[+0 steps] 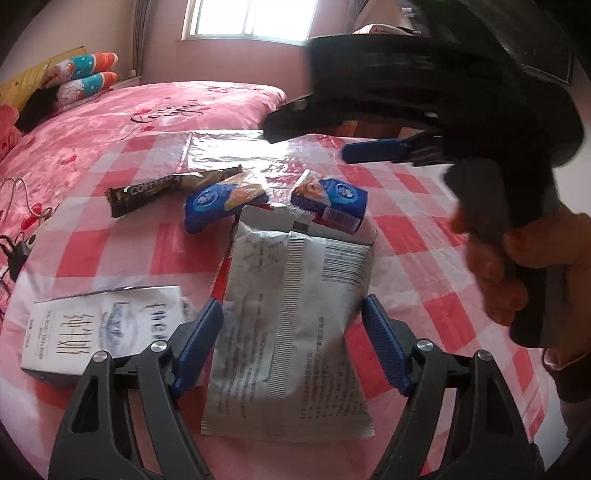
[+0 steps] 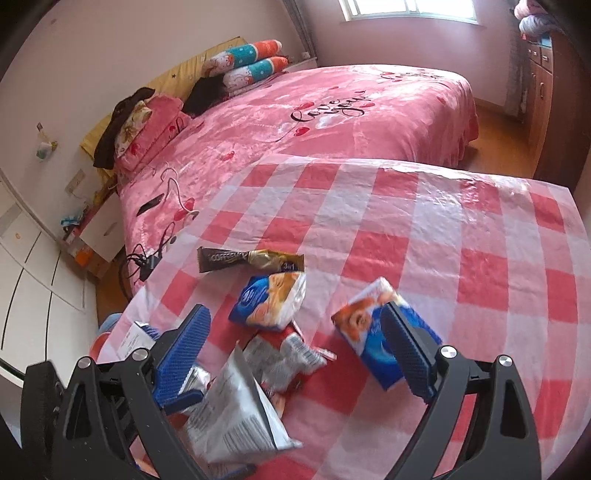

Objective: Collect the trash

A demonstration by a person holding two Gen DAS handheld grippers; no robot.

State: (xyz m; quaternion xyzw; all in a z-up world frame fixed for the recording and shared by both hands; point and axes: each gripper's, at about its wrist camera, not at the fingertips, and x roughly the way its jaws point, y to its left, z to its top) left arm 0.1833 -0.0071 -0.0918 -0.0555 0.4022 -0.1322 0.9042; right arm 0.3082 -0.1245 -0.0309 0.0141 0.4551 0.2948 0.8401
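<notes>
Left wrist view: the left gripper (image 1: 291, 347) stands with jaws wide on either side of a silver wrapper (image 1: 295, 321) lying on the checked tablecloth (image 1: 424, 221), not pinching it. Beyond lie two blue snack packs (image 1: 225, 203) (image 1: 332, 203) and a brown coffee sachet (image 1: 166, 192); a white carton (image 1: 99, 328) sits near the left edge.

Right wrist view: the right gripper (image 2: 299, 354) hangs with jaws wide above the crumpled silver wrapper (image 2: 236, 410), the blue snack pack (image 2: 373, 332) beside its right finger.

A big pink bed (image 2: 332, 122) stood behind the checked tablecloth (image 2: 461, 229). Bright pillows (image 2: 247, 62) lay near a window (image 2: 410, 9).
</notes>
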